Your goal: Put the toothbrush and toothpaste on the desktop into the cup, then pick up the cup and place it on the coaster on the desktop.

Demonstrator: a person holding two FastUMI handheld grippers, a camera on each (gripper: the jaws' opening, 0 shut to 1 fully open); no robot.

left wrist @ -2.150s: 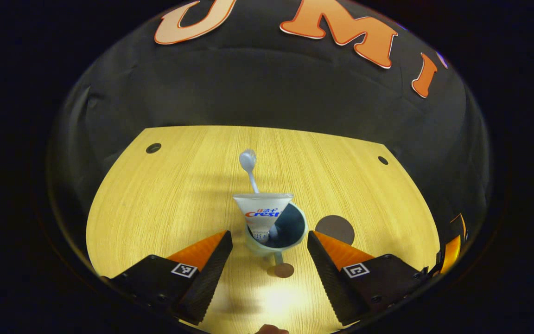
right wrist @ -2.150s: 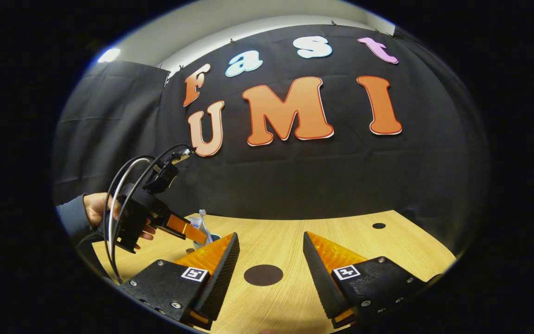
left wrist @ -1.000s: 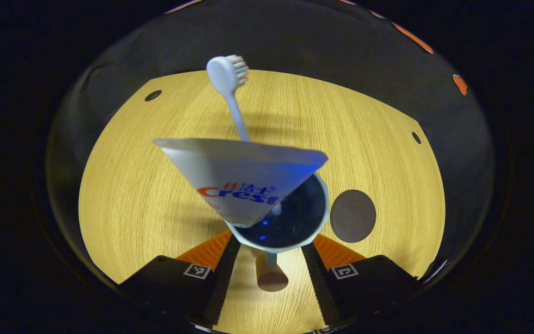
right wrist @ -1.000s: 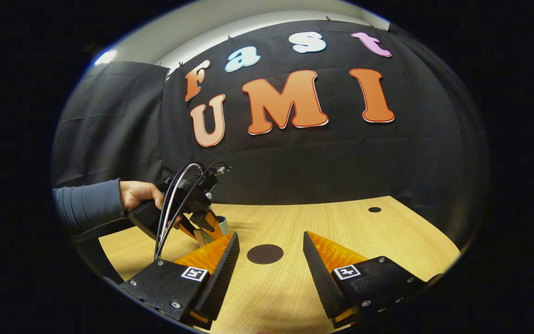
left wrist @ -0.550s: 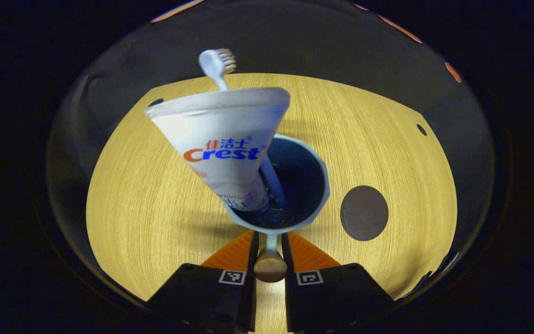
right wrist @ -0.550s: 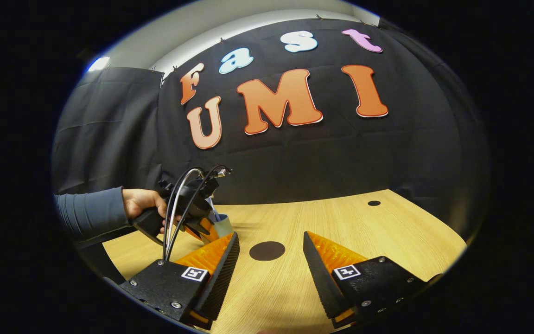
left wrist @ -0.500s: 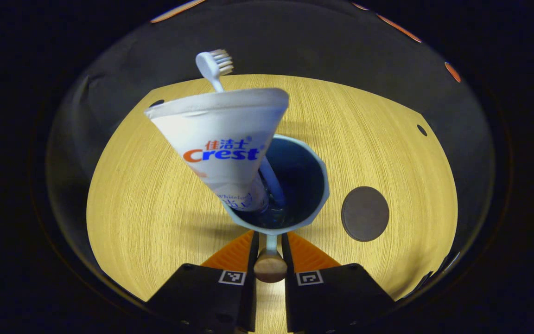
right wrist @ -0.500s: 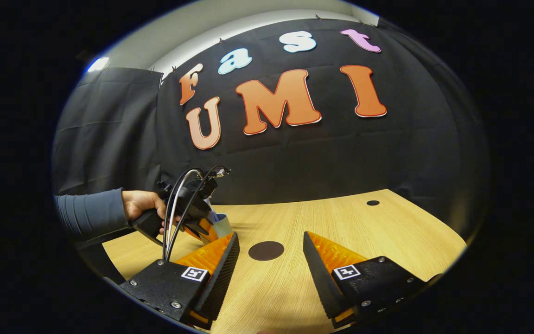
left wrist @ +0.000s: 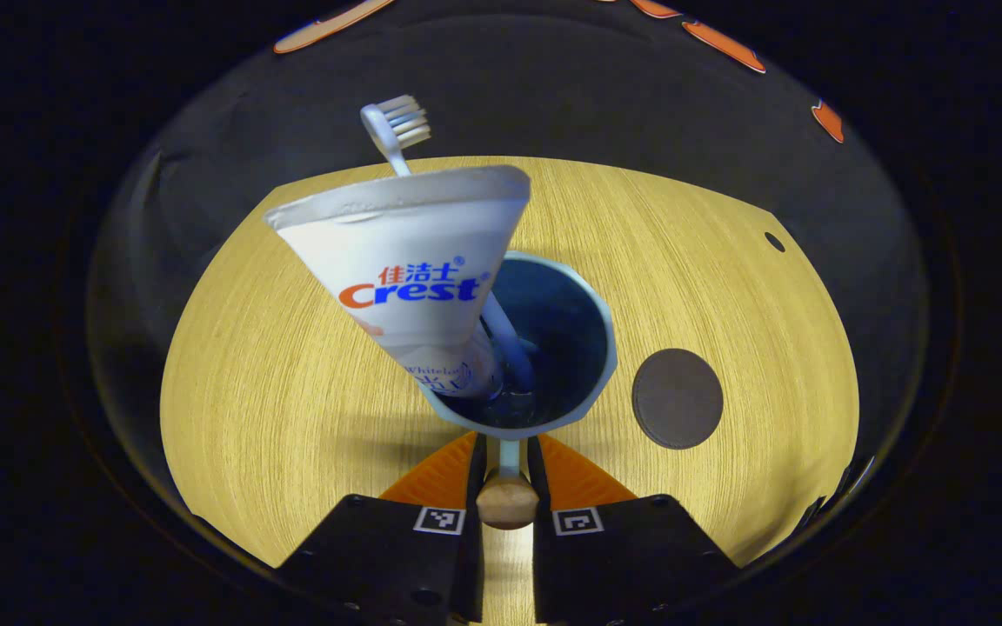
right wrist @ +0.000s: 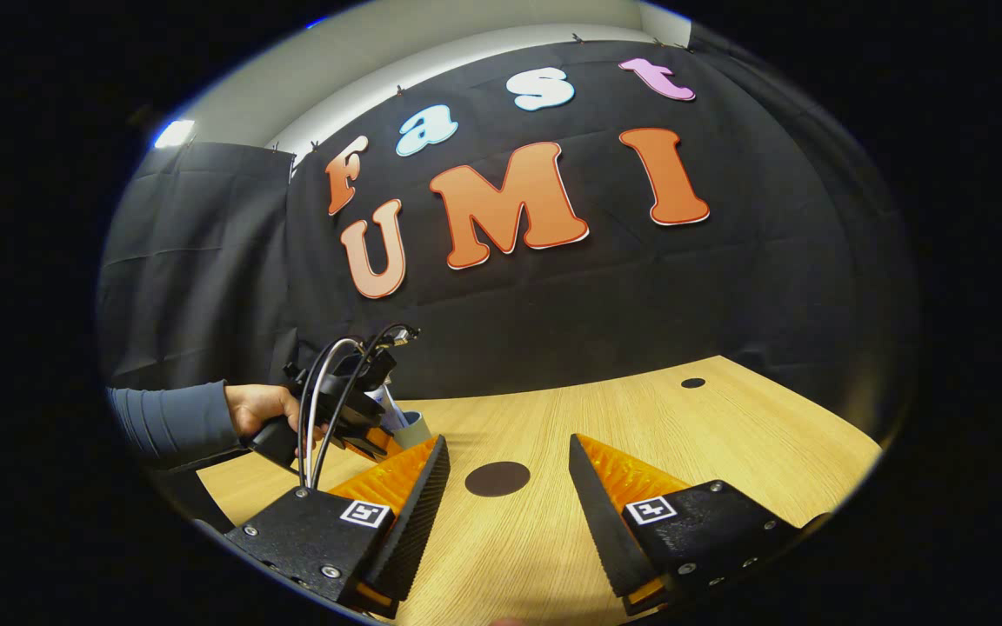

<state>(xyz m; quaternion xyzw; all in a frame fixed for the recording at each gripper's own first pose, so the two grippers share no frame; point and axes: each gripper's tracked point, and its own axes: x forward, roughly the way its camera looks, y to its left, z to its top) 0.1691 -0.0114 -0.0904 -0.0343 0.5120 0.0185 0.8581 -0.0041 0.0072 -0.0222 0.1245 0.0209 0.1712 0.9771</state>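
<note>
Lifted since before, cup [left wrist: 592, 348] in left tongs [left wrist: 505, 452] nears coaster [left wrist: 678, 399].

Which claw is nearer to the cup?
Left. The left claw is shut on the handle of the cup. The right claw hangs open off to the side, nearer the coaster.

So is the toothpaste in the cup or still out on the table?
In the cup. The toothpaste stands cap end down inside the cup, leaning on its rim, with the toothbrush behind it.
</note>
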